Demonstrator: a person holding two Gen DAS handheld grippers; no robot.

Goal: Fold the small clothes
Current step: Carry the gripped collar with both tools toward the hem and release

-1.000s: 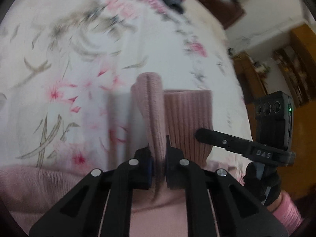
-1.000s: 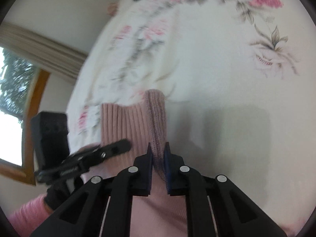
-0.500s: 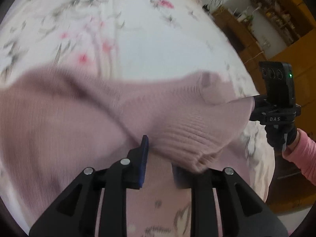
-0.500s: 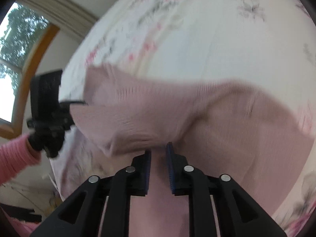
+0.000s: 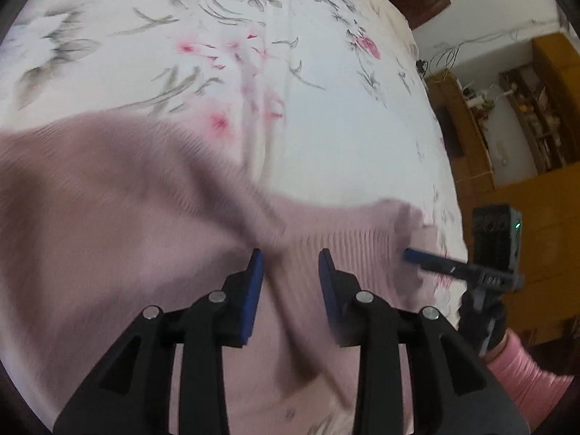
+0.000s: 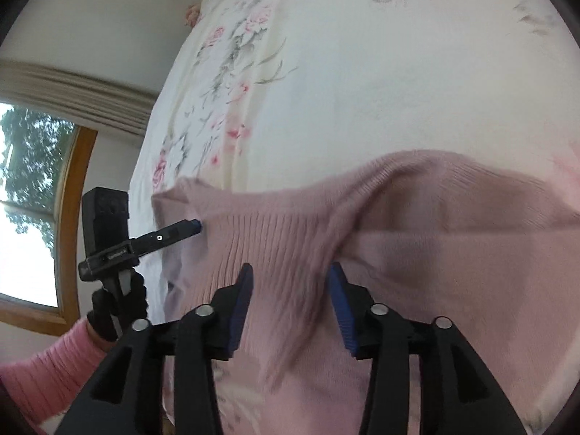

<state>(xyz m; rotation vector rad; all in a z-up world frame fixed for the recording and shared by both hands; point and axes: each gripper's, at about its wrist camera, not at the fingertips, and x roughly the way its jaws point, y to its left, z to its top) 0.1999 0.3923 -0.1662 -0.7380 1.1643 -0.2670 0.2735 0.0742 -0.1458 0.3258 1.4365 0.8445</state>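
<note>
Both the left gripper (image 5: 290, 272) and right gripper (image 6: 290, 286) gape wide (empty) above the pink sweater (image 6: 398, 217).

Left tool (image 5: 290, 264): we hold it with jaws spread, nothing between them, above the pink sweater (image 5: 108, 217). Right tool (image 6: 290, 282): jaws likewise apart, empty, above the sweater; gloved hands, pink sleeves.

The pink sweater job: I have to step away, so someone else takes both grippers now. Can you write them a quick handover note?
Left gripper: open, holding nothing, just above the pink knit sweater.
Right gripper: open, holding nothing, over the sweater's ribbed edge.
Sweater lies on the floral bedsheet, with one fold ridge running across it.
Done: first fold laid down, both grips let go.
Left: smooth it and make the remaining folds; how neat it lies is hard to judge through the blur.
</note>
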